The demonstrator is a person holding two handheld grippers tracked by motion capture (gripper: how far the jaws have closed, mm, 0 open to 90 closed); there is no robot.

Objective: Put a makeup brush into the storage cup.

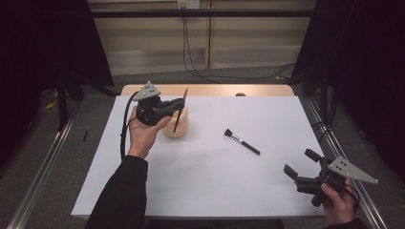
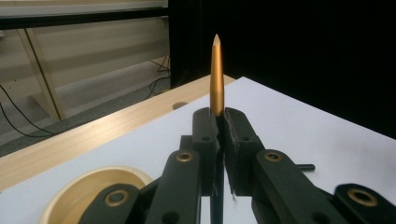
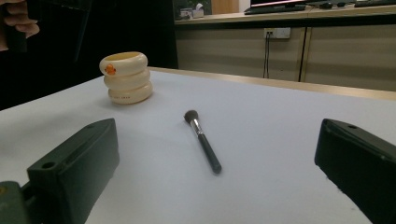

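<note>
One slim gold-handled brush [image 2: 216,77] stood clamped in my left hand-held gripper [image 1: 179,106] over the cream ribbed holder [image 1: 175,128]; I needed it vertical, descending slowly. Right hand-held gripper [image 1: 300,165] gaped idle.

Even overhead light brightens the white rectangular tabletop [image 1: 200,181] with faint, soft shadows, dark black curtains swallow the edges at nine and three o'clock, and the close black jaws blur slightly.
</note>
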